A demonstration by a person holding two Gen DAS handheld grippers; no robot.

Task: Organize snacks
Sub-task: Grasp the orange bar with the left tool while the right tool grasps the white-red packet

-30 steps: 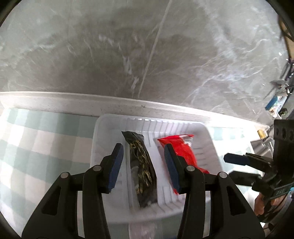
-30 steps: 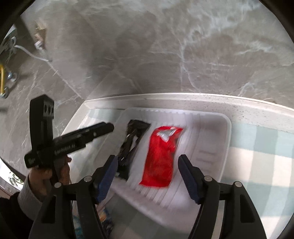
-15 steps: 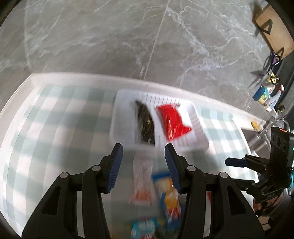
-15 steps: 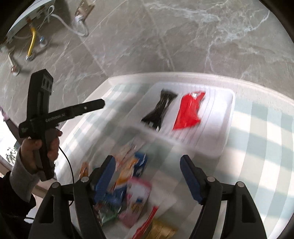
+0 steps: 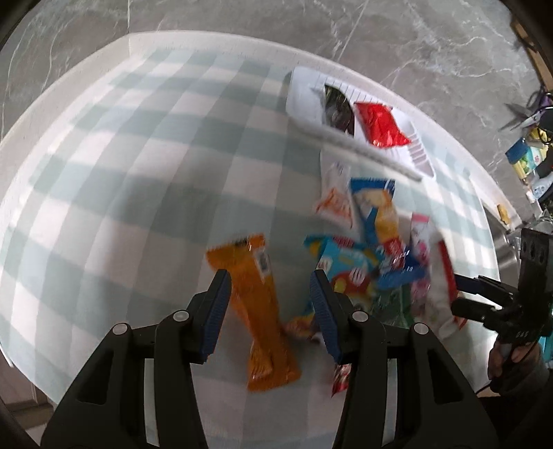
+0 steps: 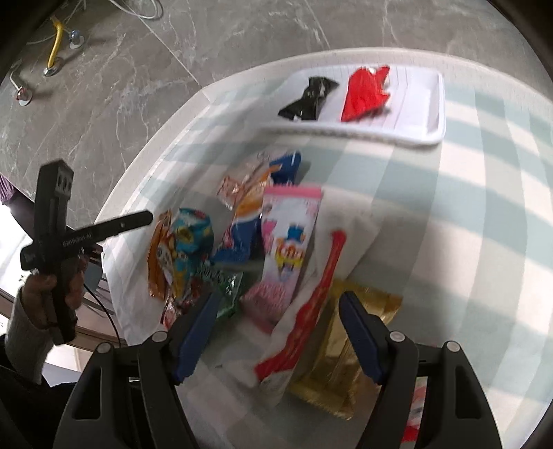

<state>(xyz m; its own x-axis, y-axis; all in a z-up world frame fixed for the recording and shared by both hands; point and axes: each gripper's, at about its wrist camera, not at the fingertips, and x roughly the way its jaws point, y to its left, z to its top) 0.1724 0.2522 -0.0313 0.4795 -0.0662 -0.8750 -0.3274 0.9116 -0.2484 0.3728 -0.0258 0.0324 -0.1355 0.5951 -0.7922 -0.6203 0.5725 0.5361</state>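
Note:
The white tray (image 5: 306, 103) at the table's far side holds a black packet (image 5: 337, 107) and a red packet (image 5: 378, 126). My left gripper (image 5: 269, 304) hovers open over an orange packet (image 5: 259, 311) that lies flat on the cloth. To its right is a heap of loose snacks (image 5: 373, 255). My right gripper (image 6: 278, 328) is open above that heap, over a white-and-red packet (image 6: 311, 321), with a gold packet (image 6: 349, 345) and a pink packet (image 6: 287, 248) close by. The tray (image 6: 432, 103) shows far off in this view too. Neither gripper holds anything.
A green-and-white checked cloth (image 5: 138, 172) covers the table, whose rounded edge drops to grey marble floor (image 5: 242, 17). A hand (image 6: 41, 293) holds the left gripper (image 6: 145, 219) at the table's left edge. Small clutter (image 5: 525, 155) lies beyond the table's right side.
Both grippers have drawn back from over the tray to the near side of the table. The snack heap and the orange packet have come into view. The jaws look unchanged.

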